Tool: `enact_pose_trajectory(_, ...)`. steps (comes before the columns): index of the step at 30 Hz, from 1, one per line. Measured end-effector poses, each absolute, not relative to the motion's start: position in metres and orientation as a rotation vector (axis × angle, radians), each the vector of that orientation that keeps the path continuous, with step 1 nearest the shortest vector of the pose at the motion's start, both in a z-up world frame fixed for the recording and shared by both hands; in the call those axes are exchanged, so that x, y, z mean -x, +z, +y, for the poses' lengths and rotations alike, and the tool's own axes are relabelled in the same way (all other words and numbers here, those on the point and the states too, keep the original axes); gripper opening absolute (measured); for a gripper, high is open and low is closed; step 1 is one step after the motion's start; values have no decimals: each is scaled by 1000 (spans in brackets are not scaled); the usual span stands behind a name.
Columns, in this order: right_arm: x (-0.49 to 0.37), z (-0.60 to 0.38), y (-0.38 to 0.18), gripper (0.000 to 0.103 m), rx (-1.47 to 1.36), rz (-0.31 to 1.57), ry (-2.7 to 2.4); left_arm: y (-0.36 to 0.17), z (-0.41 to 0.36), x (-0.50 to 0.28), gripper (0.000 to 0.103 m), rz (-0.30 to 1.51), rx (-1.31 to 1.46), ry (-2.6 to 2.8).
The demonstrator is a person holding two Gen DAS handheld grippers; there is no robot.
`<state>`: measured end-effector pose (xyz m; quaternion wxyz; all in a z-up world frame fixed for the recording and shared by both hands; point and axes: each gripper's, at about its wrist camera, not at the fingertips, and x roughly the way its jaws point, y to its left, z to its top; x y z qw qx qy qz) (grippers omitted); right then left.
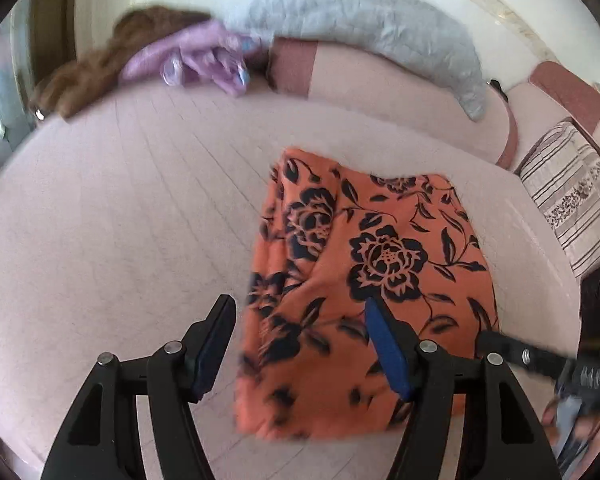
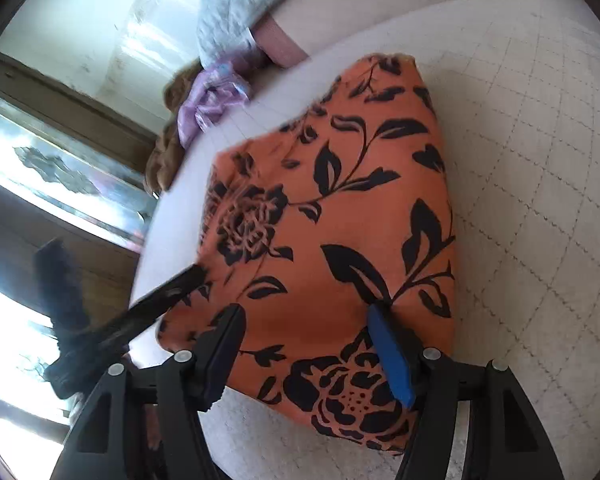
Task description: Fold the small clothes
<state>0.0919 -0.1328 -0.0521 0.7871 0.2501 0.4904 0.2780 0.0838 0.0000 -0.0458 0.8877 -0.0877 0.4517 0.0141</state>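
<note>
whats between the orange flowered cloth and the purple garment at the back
Nothing: in the left wrist view only bare pale quilted surface lies between the orange flowered cloth and the purple garment. The right wrist view shows the same bare strip.

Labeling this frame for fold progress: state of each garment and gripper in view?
orange floral garment: folded, flat on the bed.
purple garment: crumpled, unfolded.
brown garment: heaped, unfolded.
grey blanket: draped on the cushions.
left gripper: open, empty.
right gripper: open, empty.
</note>
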Motion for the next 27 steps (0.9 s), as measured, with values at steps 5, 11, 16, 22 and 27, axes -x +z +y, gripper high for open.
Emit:
enact_pose_trajectory(5, -95, -129, -50, 68, -535, 1072, 610, -96, 19, -77, 58, 1074, 323, 9)
enact_pose_trajectory(11, -93, -138, -56, 68, -552, 1075, 645, -40, 8, -104, 51, 987, 328, -58)
enact_pose_trajectory(16, -92, -138, -56, 73, -554, 1078, 654, -56, 12, -177, 49, 1091, 360, -88)
enact_pose_trajectory(22, -92, -143, -58, 73, -593, 1087, 682, -95, 38, -222, 36, 1203, 505, -27)
enact_pose_trajectory(27, -90, -143, -59, 74, -580, 1082, 689, -59, 15, -187, 48, 1088, 278, 27)
